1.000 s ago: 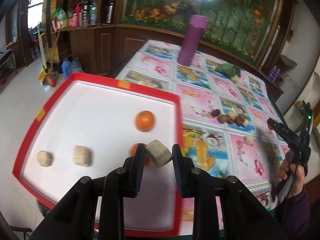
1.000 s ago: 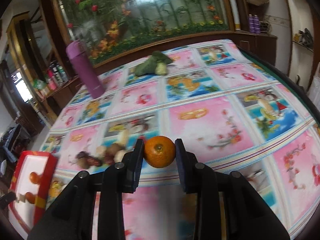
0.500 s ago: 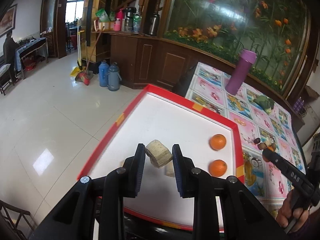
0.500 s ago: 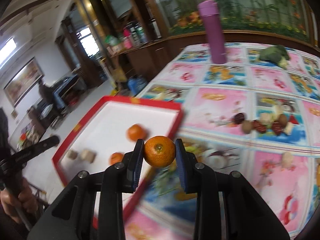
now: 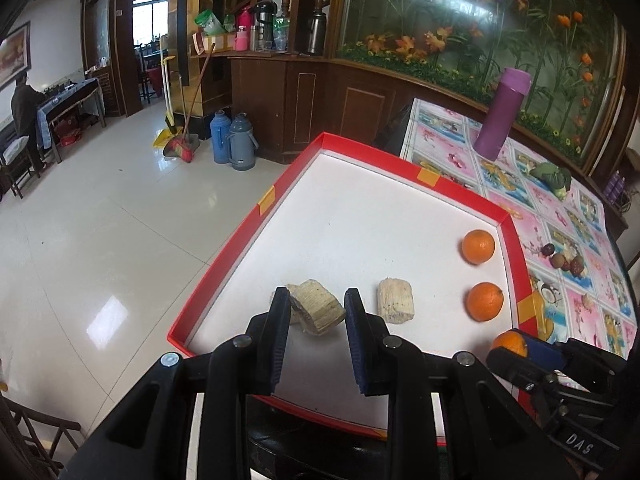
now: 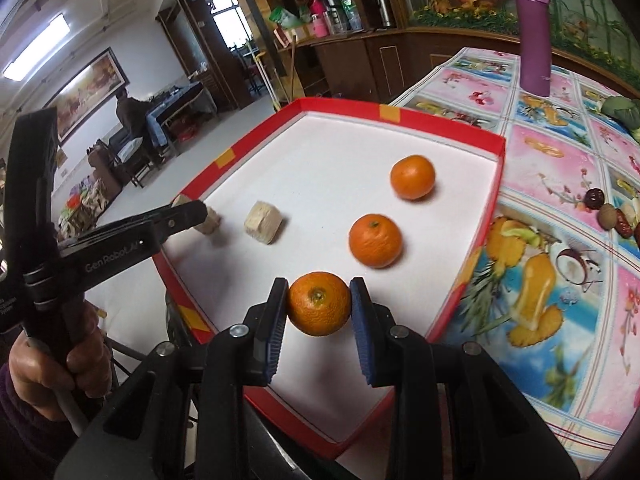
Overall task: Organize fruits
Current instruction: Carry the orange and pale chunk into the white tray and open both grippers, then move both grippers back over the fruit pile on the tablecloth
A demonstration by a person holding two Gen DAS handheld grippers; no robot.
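Observation:
A red-rimmed white tray [image 5: 400, 162] [image 6: 340, 103] holds two oranges [image 5: 478, 246] [image 6: 412, 177] in a row near its right side. A pale fibrous chunk [image 5: 395, 301] [image 6: 263, 222] lies near the tray's front left. My left gripper [image 5: 317, 300] [image 6: 192, 212] is shut on a second pale chunk [image 5: 318, 312] [image 6: 210, 222], low over that corner. A third chunk peeks out behind its left finger. My right gripper [image 6: 319, 294] [image 5: 516, 350] is shut on a third orange [image 6: 319, 303] [image 5: 509, 343], held over the tray's near end in line with the other two.
The tray sits at the end of a table with a flowered cloth [image 6: 560, 152], floor beyond it. On the cloth are a purple bottle [image 5: 502, 114] [image 6: 534, 28], a small pile of dates and nuts [image 5: 564, 260] [image 6: 612, 216] and a green vegetable [image 5: 552, 174].
My right gripper carried its orange from over the tablecloth to above the tray's near end. My left gripper moved its chunk leftward and down beside the other chunks.

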